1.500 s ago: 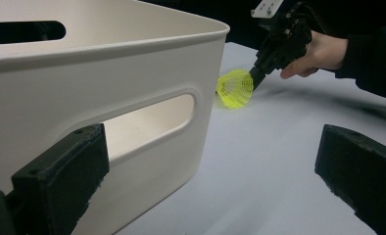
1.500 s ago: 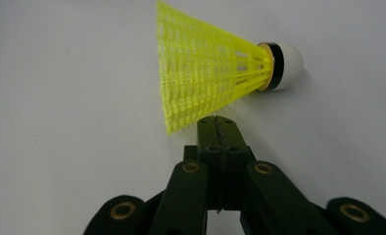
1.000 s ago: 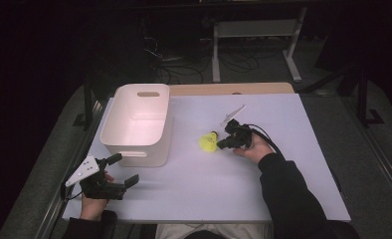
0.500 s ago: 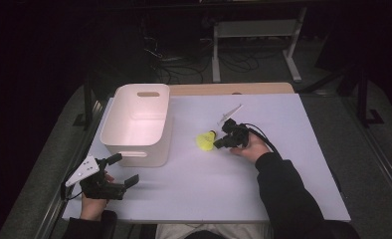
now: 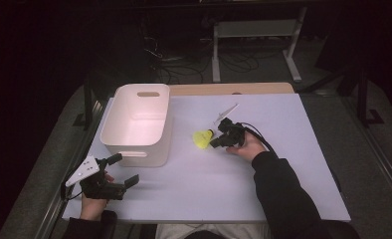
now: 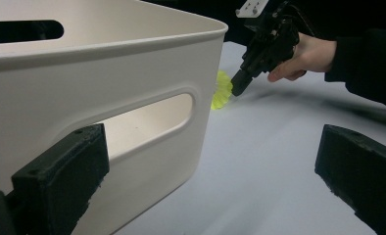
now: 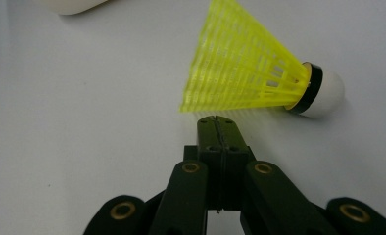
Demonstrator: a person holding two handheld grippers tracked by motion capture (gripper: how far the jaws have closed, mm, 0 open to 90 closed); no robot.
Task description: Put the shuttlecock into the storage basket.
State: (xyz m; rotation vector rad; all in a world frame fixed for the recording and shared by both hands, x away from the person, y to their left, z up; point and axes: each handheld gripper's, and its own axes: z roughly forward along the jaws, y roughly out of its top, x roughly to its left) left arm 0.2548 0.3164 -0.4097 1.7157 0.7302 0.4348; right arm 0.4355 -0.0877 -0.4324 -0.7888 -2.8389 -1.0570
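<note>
- White tabletop (image 5: pixel 283 189), high view: a yellow shuttlecock (image 5: pixel 203 139) lies beside a white plastic bin (image 5: pixel 134 119). The right claw (image 5: pixel 218 142) sits at its skirt, the left claw (image 5: pixel 123 171) rests near the bin's front.
- Left gripper view: left claw (image 6: pixel 215 171) gapes wide, empty, by the smooth bin wall (image 6: pixel 108 73) with its slot handle.
- Right gripper view: right claw (image 7: pixel 217 128) pressed fully together, holding nothing, tip just short of the meshed skirt (image 7: pixel 240 68); white cork points right. Likely the pickup step: it must open first, then close on the skirt.
</note>
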